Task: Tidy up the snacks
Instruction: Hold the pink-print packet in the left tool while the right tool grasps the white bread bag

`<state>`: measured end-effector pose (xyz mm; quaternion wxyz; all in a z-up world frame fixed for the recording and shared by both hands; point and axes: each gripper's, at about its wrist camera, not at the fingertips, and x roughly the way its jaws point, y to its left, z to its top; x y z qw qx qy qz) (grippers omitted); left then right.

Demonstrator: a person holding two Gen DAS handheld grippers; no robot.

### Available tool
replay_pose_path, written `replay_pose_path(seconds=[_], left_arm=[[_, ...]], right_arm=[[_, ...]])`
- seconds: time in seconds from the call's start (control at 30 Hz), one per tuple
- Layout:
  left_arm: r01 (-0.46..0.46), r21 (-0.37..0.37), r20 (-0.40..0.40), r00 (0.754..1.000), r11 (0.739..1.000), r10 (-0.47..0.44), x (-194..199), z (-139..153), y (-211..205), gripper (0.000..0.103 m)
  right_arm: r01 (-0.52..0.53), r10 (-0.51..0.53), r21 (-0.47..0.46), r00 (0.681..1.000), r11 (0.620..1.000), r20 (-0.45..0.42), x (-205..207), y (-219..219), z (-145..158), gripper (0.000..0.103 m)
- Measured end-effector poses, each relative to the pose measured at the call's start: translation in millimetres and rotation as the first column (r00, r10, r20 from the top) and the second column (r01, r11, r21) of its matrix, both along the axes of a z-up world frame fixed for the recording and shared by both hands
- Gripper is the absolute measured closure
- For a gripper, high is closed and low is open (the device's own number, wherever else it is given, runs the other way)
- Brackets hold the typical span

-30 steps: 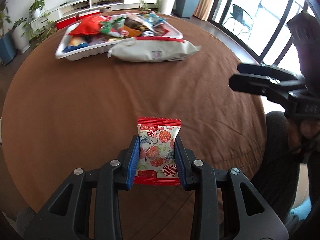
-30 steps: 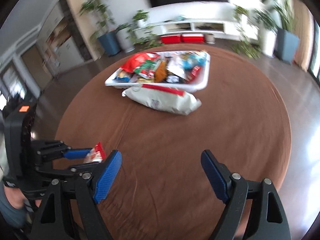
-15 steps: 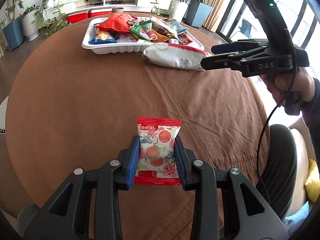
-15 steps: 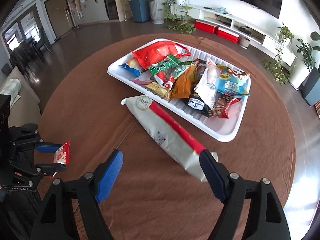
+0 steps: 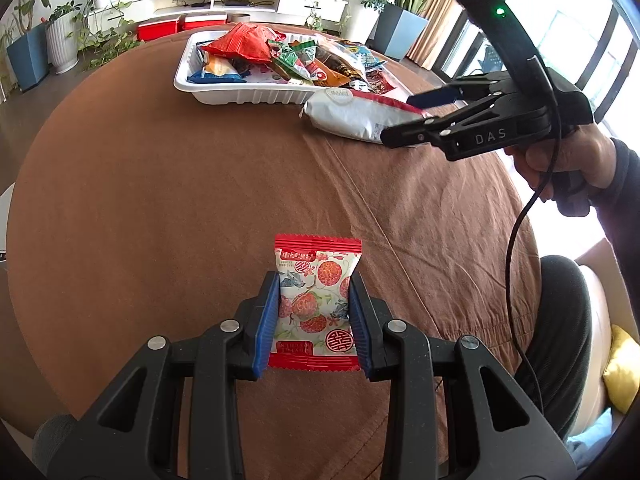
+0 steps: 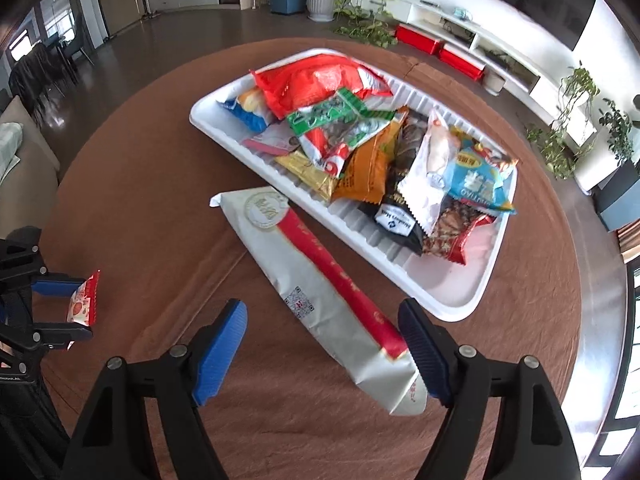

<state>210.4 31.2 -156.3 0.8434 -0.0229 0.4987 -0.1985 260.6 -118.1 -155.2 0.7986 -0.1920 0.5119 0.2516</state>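
My left gripper [image 5: 315, 280] is shut on a small red-and-white snack packet [image 5: 316, 300], held upright above the brown tablecloth; the same packet [image 6: 82, 302] shows at the left of the right wrist view. My right gripper [image 6: 320, 312] stands open above the near end of a long white packet with a red stripe [image 6: 316, 280]. Its right pad is close to the packet's edge and its left pad is well clear. That long packet [image 5: 352, 116] lies against the front of a white tray [image 6: 460, 308] piled with several snack bags. The left wrist view shows the right gripper [image 5: 400, 118] hovering over it.
The round table [image 5: 160, 200] carries a wrinkled brown cloth with bare room on the left and in the middle. A person's hand [image 5: 560, 160], a cable and a knee [image 5: 560, 300] are at the right. Plants and a low white shelf stand behind the tray [image 5: 240, 96].
My right gripper has swung in from the table's edge to above the long white packet, rolling as it came. The left gripper keeps its hold on the small packet.
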Motion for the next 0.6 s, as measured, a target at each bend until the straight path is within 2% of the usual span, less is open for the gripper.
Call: replay_pose_path(seconds=[0.1, 0.2, 0.33, 0.43, 0.6], left_arm=[[0.003, 0.002, -0.006, 1.000, 1.000, -0.003, 0.3, -1.5, 0.1, 0.072], [0.009, 0.006, -0.016, 1.000, 1.000, -0.009, 0.6, -4.5, -1.6, 0.072], [0.016, 0.011, -0.018, 1.000, 1.000, -0.015, 0.8, -6.0, -3.3, 0.072], [0.018, 0.012, -0.019, 1.000, 1.000, -0.018, 1.1, -6.5, -3.0, 0.072], [0.028, 0.023, -0.018, 0.999, 0.999, -0.028, 1.5, -7.2, -4.6, 0.072]], right_arm=[[-0.023, 0.021, -0.024, 0.997, 0.999, -0.075, -3.3, 5.4, -9.4, 0.034], [-0.067, 0.062, -0.053, 0.995, 0.996, -0.083, -12.5, 13.1, -13.9, 0.034], [-0.064, 0.059, -0.068, 0.996, 0.996, -0.073, -10.0, 20.8, -16.6, 0.034], [-0.085, 0.078, -0.117, 0.995, 0.990, -0.061, -8.9, 29.5, -20.9, 0.034], [-0.126, 0.116, -0.140, 0.990, 0.982, -0.081, -9.7, 39.6, -20.2, 0.039]])
